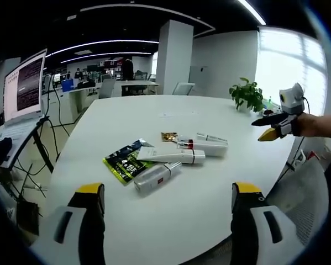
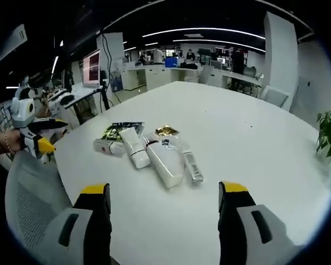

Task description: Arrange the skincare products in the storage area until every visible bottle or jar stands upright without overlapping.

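— Where are the products?
— Tubes (image 1: 179, 155) and bottle (image 1: 157, 178) lie flat mid-table (image 1: 220, 193), beside the green packet (image 1: 122, 162).
— Tongs?
— My left gripper (image 1: 168, 201) and right gripper (image 2: 164, 199) both spread, empty

The left gripper view looks across the big round white table (image 1: 209, 182) from one edge. The right gripper view looks from another edge. Both see the same pile of lying white tubes (image 1: 173, 154) (image 2: 154, 154), fairly near.
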Available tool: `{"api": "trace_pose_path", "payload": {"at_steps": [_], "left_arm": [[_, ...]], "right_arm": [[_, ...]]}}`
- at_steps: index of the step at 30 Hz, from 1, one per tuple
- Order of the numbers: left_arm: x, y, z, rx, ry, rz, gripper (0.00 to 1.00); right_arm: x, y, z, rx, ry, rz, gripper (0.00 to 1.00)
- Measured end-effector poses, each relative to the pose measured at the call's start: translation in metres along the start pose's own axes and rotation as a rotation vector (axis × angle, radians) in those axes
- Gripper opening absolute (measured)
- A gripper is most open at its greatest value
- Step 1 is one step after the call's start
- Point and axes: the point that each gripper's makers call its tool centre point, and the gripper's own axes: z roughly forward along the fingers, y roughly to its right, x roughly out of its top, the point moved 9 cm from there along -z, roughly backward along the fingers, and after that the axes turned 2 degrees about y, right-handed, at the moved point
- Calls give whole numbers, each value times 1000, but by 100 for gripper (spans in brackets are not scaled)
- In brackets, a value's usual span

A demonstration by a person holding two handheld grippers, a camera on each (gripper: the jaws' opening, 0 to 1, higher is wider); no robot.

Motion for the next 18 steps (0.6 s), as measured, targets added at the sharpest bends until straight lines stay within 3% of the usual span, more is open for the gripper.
{"api": "trace_pose_path", "payload": {"at_steps": [10, 18], "left_arm": [[-2, -2, 2, -7, -1, -3, 88], [-3, -1, 3, -24, -9, -22, 88]], "right_arm": [[23, 4, 25, 44, -25, -71, 76], [30, 6, 54, 84, -115, -168, 71]]}}
